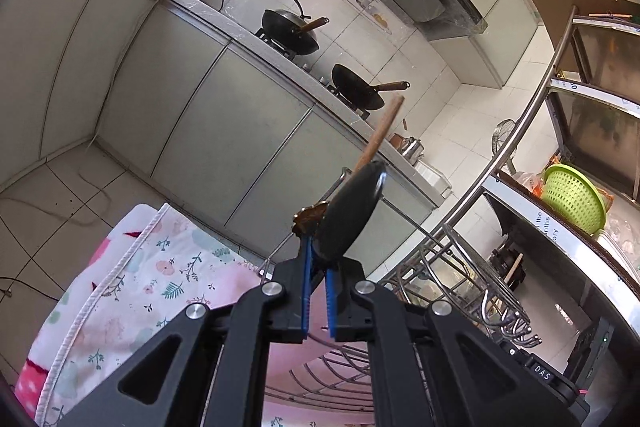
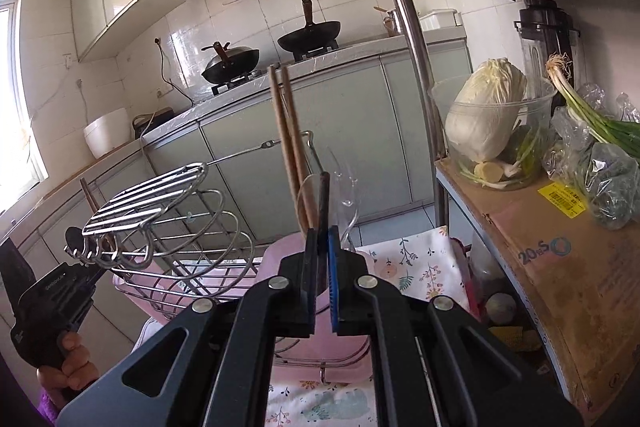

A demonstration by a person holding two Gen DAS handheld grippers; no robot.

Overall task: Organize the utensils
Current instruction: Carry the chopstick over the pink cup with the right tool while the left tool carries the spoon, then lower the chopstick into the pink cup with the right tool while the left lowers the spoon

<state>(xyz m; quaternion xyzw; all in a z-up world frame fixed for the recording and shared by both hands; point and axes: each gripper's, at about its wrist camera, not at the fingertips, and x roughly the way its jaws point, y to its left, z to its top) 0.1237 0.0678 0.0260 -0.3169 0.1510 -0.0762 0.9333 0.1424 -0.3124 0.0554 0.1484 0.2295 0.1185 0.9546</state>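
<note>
Kitchen cabinets and two black woks on a stove fill the background. My left gripper is clamped on the black rounded head of a wooden-handled spatula, held in the air above the chrome wire dish rack. My right gripper is pinched on a flat dark utensil handle, with a pair of brown wooden chopsticks just behind. I judge each should go down handle-up, slowly, into the rack on the floral cloth.

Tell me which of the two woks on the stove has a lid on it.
The wok nearer the white bucket and the window: a lid covers it. The other wok, nearer the steel shelf post, sits open.
</note>
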